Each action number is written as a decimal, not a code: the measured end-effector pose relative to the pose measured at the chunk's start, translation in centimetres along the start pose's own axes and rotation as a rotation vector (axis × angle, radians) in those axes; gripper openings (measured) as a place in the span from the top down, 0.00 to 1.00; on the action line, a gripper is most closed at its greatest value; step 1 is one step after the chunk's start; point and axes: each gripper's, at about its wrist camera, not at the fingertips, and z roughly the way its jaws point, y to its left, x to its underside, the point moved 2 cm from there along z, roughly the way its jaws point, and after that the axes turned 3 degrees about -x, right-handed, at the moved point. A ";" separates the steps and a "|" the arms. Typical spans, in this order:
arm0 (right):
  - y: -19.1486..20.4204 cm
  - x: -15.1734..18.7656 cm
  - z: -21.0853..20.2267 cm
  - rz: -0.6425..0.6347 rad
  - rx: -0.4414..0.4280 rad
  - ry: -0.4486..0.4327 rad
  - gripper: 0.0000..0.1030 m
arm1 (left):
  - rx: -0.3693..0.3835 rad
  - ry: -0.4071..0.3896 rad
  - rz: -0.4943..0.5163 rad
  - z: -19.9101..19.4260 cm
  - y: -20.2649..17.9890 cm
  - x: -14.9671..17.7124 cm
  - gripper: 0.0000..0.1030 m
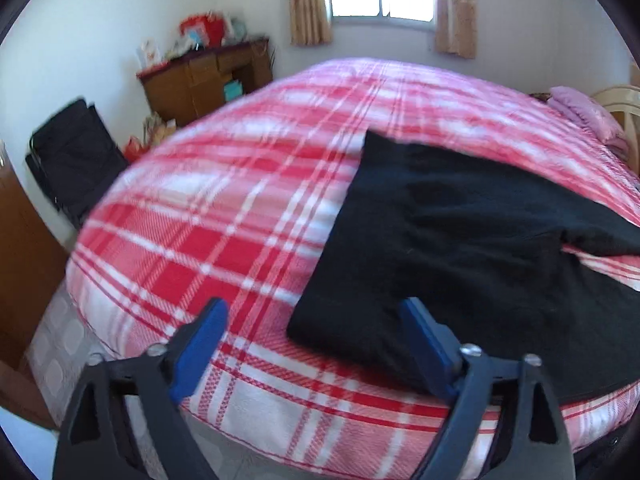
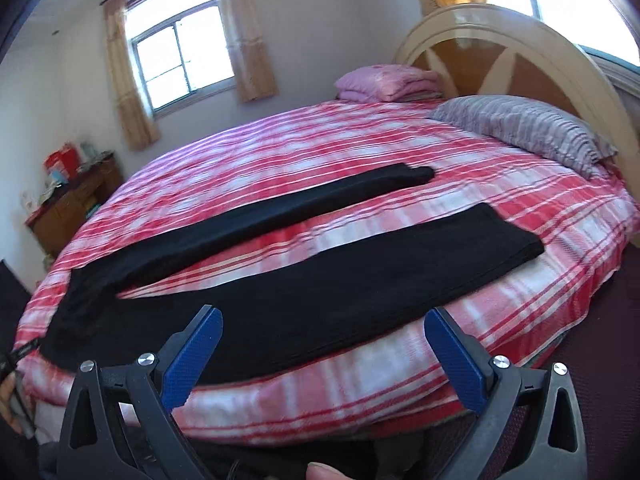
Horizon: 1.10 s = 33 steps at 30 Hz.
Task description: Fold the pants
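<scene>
Black pants [image 2: 288,276] lie flat on the bed [image 2: 360,148], soft matte fabric over a woven red-and-white plaid cover. Both legs run long and straight toward the curved cream headboard [image 2: 520,40], split apart in a narrow V with plaid showing between them. Waist end sits at the near edge. Left gripper [image 1: 314,344] gapes wide, blue textured pads empty, one finger [image 1: 424,344] over the waist corner. Right gripper [image 2: 324,354] also spread wide, holding nothing, poised above the nearer leg. A ribbed grey pillow [image 2: 528,128] rests by the headboard.
</scene>
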 end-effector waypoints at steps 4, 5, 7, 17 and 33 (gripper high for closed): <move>-3.2 -0.1 2.0 0.028 0.077 0.035 0.01 | 0.055 0.001 -0.009 1.5 0.0 0.9 0.40; -3.9 0.0 2.4 0.035 0.091 0.045 0.01 | 0.058 -0.001 0.008 1.3 -0.4 0.8 0.41; -5.3 0.1 3.0 0.050 0.106 0.056 0.02 | 0.061 0.002 0.030 1.3 -1.2 0.8 0.42; -12.4 -1.1 4.2 0.122 0.205 0.088 0.20 | 0.080 -0.021 0.046 1.0 -1.7 1.6 0.45; -18.4 -3.8 6.3 0.163 0.320 0.066 0.53 | 0.254 -0.006 0.021 0.9 -1.5 1.3 0.81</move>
